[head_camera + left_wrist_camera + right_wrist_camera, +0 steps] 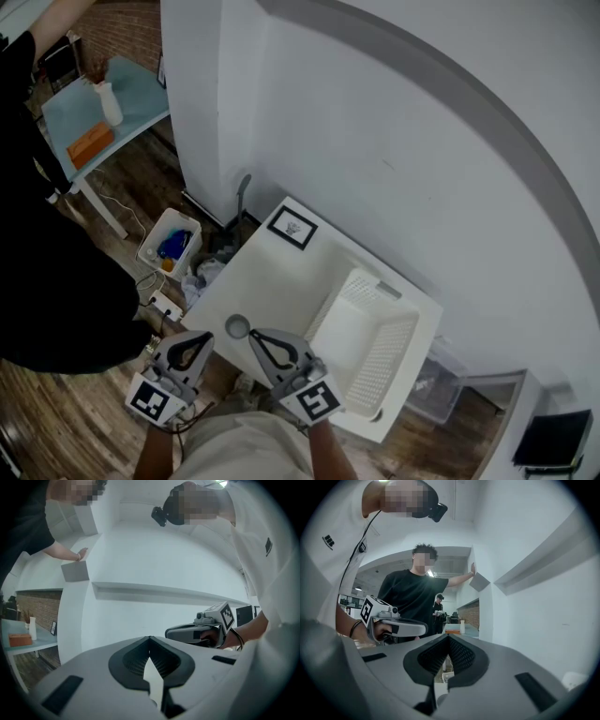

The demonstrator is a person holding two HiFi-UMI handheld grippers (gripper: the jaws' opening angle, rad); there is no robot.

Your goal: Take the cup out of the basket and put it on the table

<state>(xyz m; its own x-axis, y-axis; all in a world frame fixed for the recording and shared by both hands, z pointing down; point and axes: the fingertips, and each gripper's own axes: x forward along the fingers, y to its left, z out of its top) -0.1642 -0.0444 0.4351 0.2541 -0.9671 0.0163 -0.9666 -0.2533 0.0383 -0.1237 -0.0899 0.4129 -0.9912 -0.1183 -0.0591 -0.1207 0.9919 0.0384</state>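
Observation:
A small grey cup (237, 326) stands upright on the white table (281, 281), close to its near edge and left of the white slotted basket (380, 349). Nothing shows inside the basket. My left gripper (199, 336) hovers just left of the cup and my right gripper (253, 335) just right of it, both off the table's edge and apart from the cup. Each is shut with nothing between its jaws. The left gripper view shows the shut left gripper (150, 638) aimed at a white wall, with the right gripper (197, 632) beside it. The right gripper (449, 637) is likewise shut.
A framed marker card (292, 228) lies at the table's far corner. A person in black (47, 281) stands to the left. On the floor sit a white bin (171, 242) and a clear box (436, 384). A blue table (103, 112) carries a bottle and an orange box.

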